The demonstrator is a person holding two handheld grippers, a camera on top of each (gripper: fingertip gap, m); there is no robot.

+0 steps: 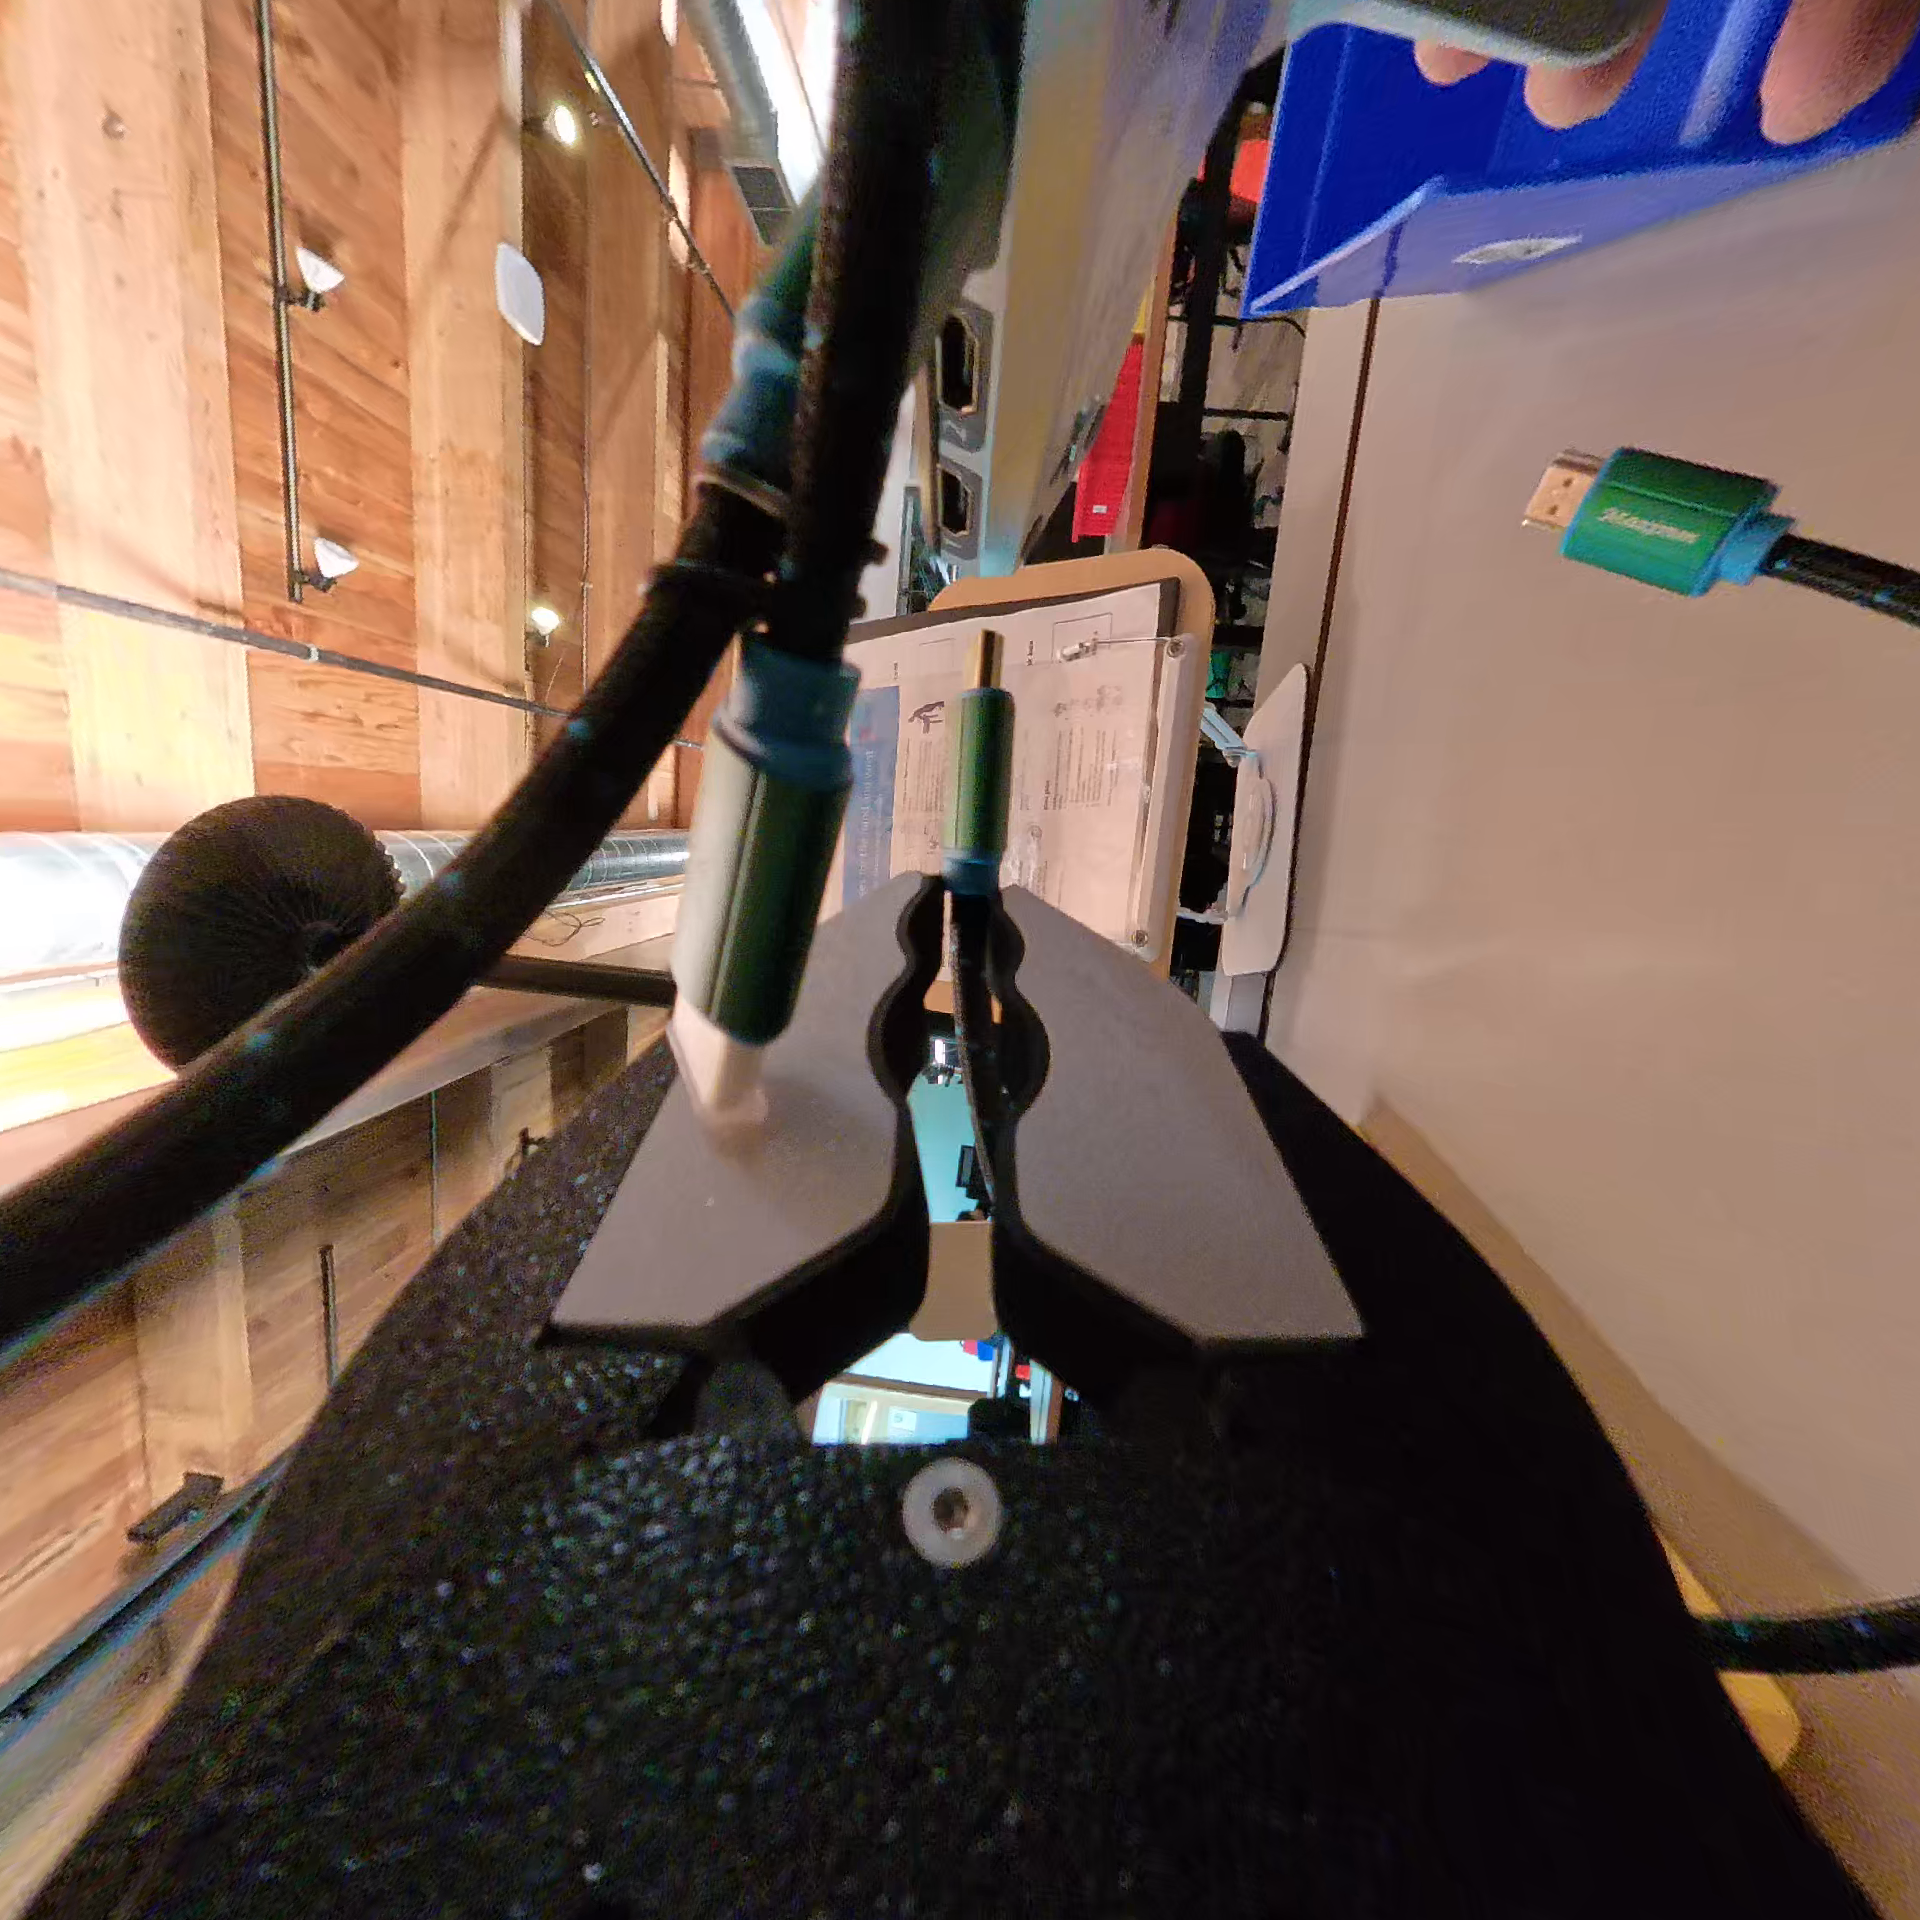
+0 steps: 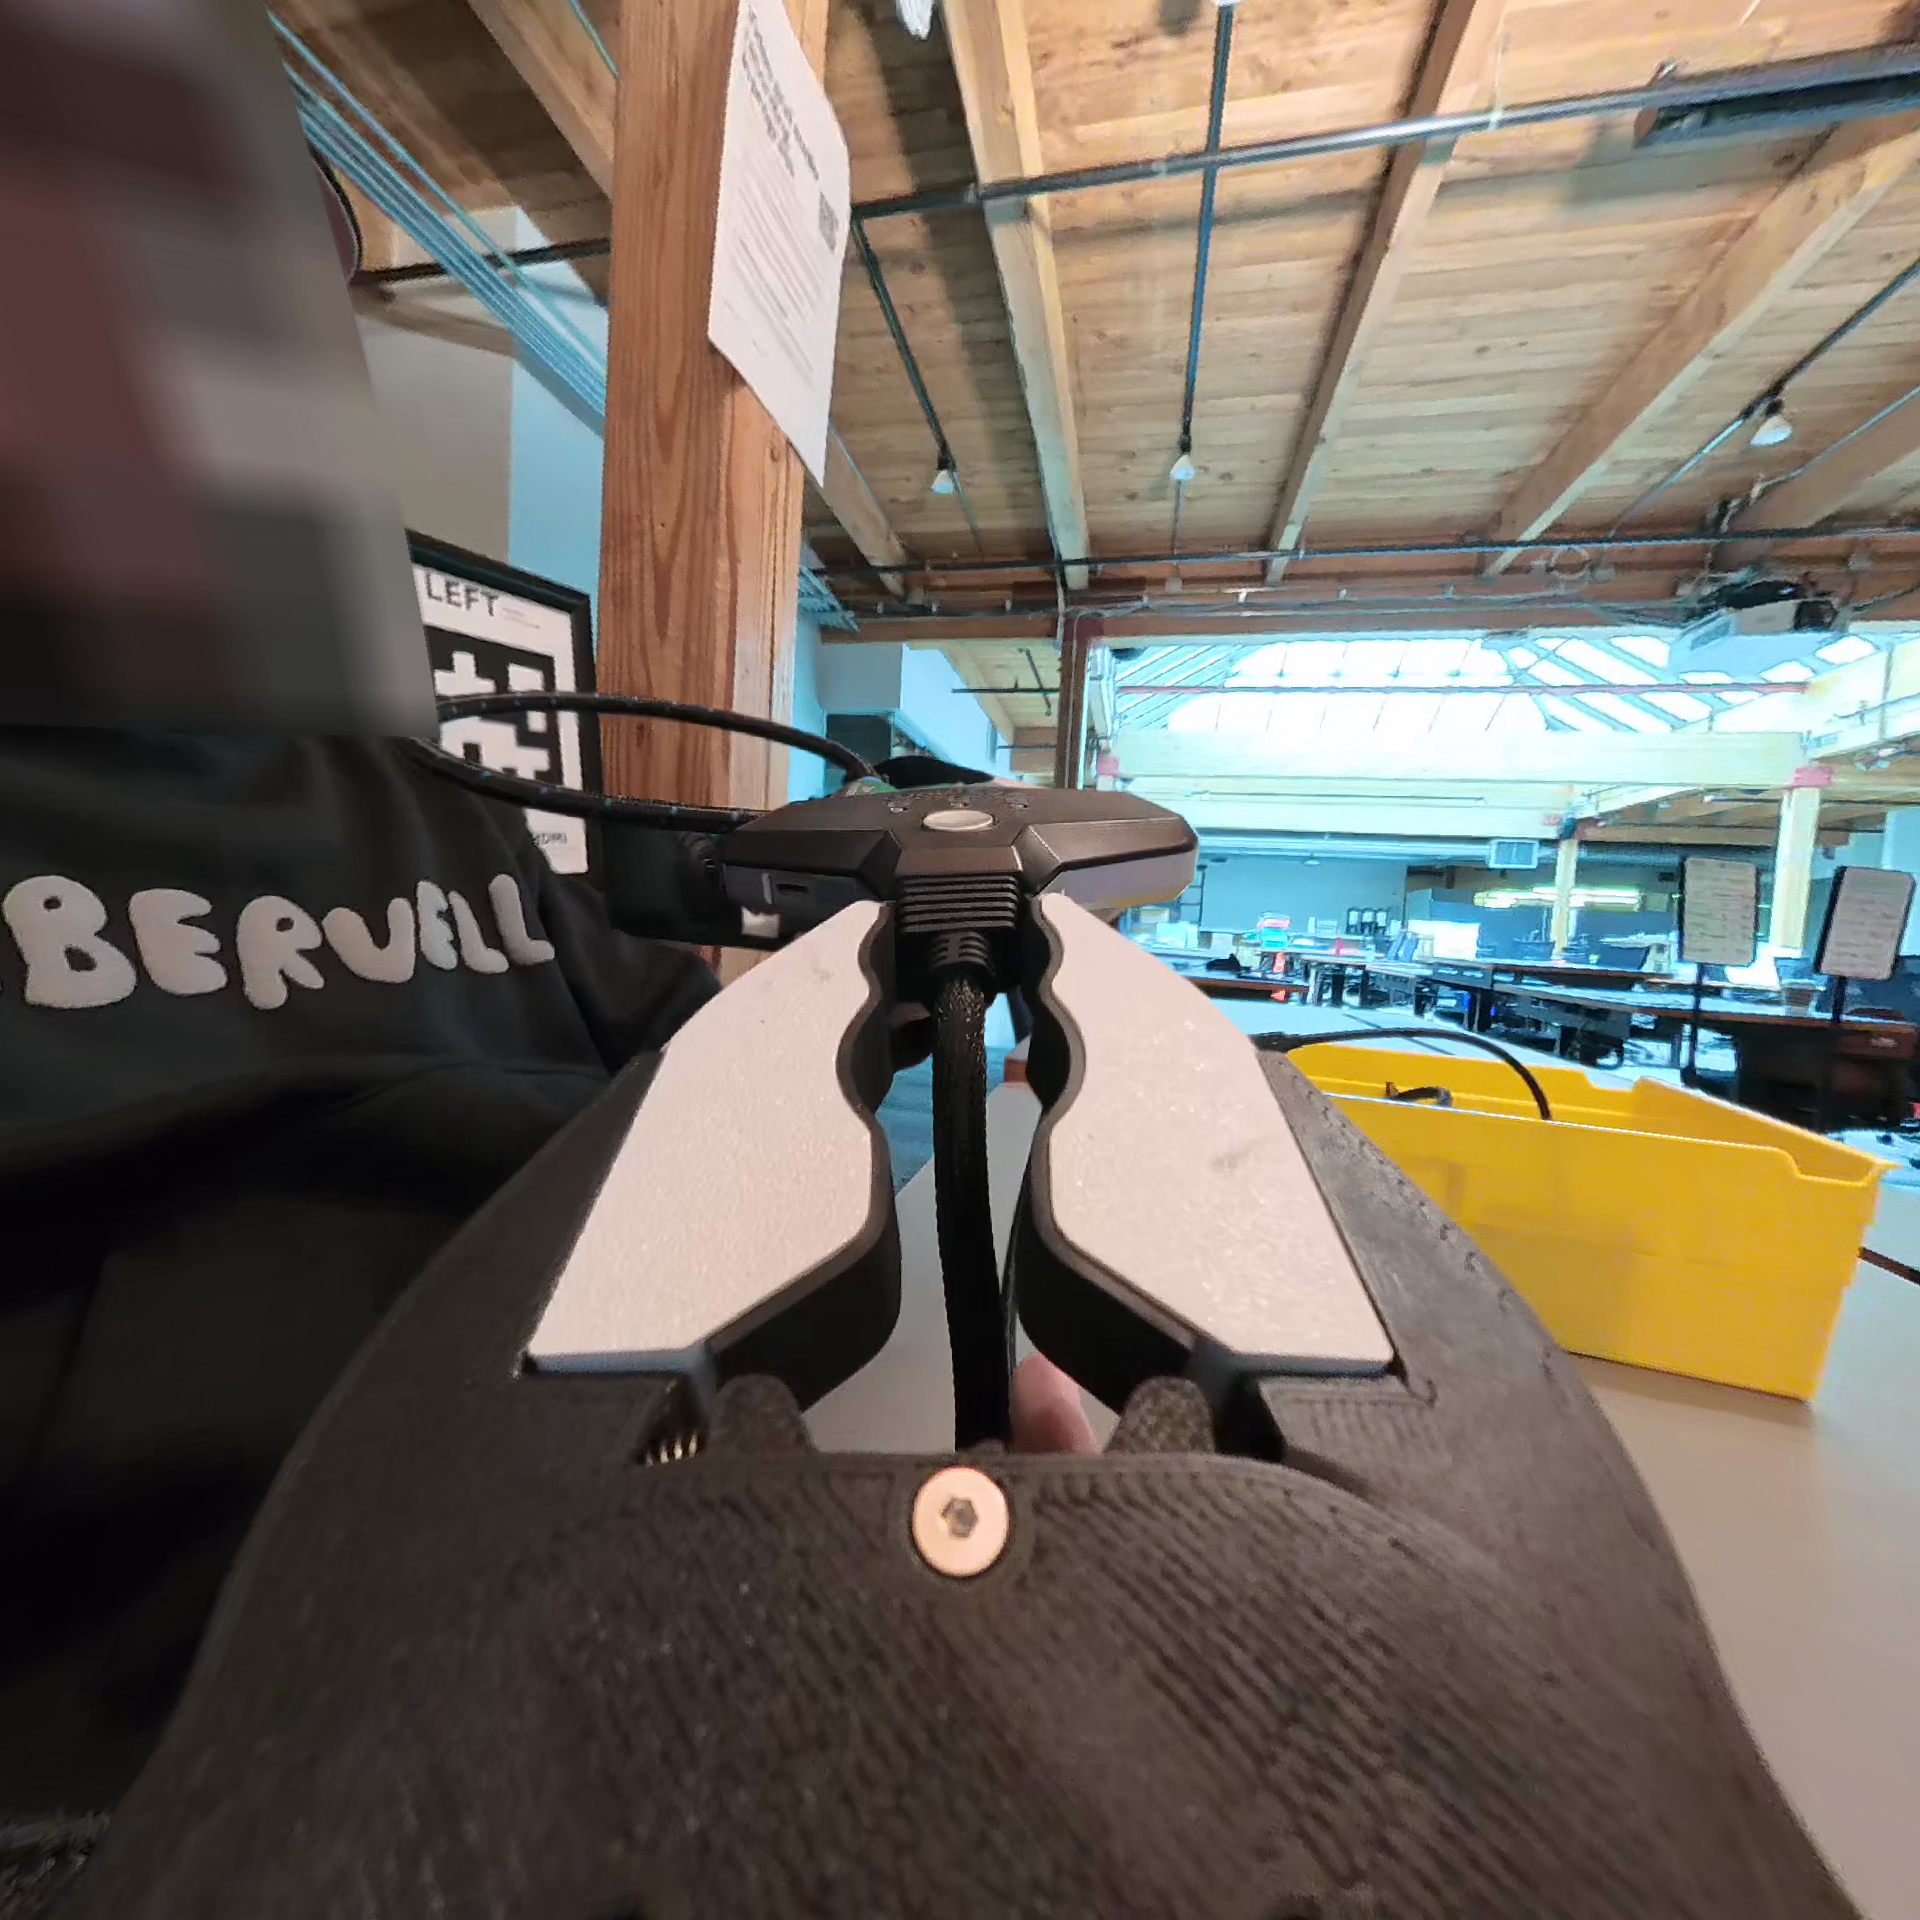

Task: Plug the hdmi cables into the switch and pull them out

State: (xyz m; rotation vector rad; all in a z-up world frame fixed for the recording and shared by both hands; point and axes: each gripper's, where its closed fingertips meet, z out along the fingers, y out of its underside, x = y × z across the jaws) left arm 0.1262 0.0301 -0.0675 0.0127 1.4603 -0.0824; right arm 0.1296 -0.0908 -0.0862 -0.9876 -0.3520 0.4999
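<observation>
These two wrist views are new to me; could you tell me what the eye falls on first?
In the left wrist view, the left gripper pinches a black braided cable just behind a green HDMI plug that points forward; a second green plug lies loose on the pale table to the right. In the right wrist view, the right gripper clamps the black switch by its cable collar, with a yellow bin at right.

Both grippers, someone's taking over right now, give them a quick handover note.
Left gripper: shut on the cable just behind a green plug, gold tip pointing forward, not in any port.
Right gripper: shut on the switch at its own cable's collar, held up in the air.
A second green plug hangs loose, its tip against the left finger. A third plug lies on the table.
The two ports in view are empty.
Left to do: plugging in, then pulling out.
</observation>
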